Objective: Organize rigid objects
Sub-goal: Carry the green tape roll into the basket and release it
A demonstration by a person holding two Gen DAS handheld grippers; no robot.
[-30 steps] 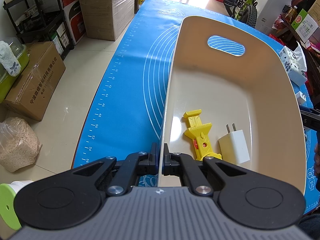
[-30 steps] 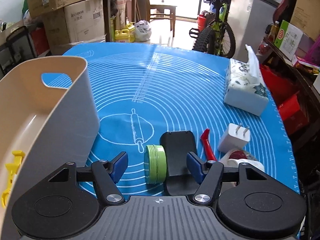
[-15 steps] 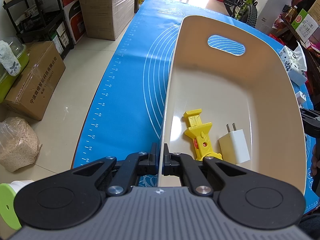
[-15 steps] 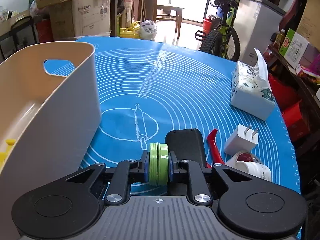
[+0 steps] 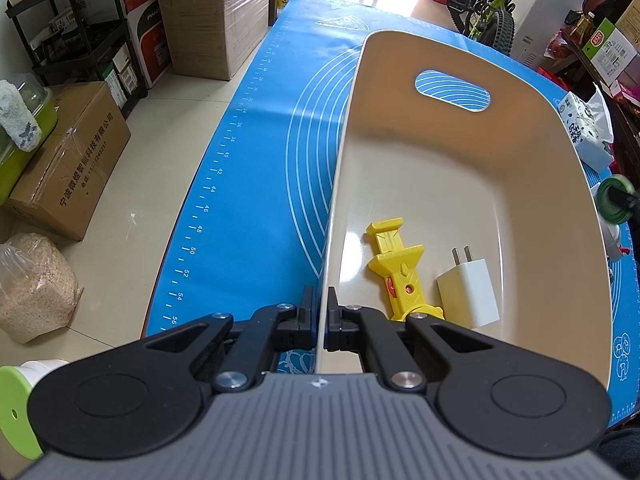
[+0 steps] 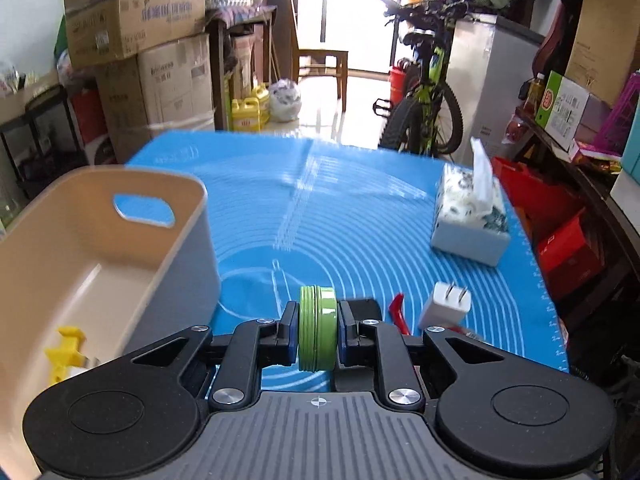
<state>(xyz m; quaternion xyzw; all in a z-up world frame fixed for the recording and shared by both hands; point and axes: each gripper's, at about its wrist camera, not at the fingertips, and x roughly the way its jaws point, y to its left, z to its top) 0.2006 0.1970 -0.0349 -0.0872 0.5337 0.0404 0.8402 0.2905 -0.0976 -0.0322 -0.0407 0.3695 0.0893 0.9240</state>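
My left gripper point(image 5: 324, 312) is shut on the near rim of a beige bin point(image 5: 460, 160) that stands on the blue mat. Inside the bin lie a yellow clip tool point(image 5: 400, 268) and a white plug charger point(image 5: 470, 294). My right gripper point(image 6: 318, 334) is shut on a round green tin point(image 6: 318, 332), held on edge above the mat, just right of the bin point(image 6: 92, 248). The tin also shows past the bin's right wall in the left wrist view point(image 5: 614, 204). A second white charger point(image 6: 446, 306), a red tool point(image 6: 398, 310) and a black object point(image 6: 364, 306) lie on the mat.
A tissue box point(image 6: 470, 220) stands at the mat's right edge. The blue mat point(image 6: 320, 208) covers the table. Cardboard boxes point(image 5: 68, 160) and a sack sit on the floor to the left. A bicycle point(image 6: 424, 108) stands beyond the table's far end.
My right gripper closed on the green tin and lifted it off the mat, rising toward the bin. My left gripper kept its hold on the bin rim.
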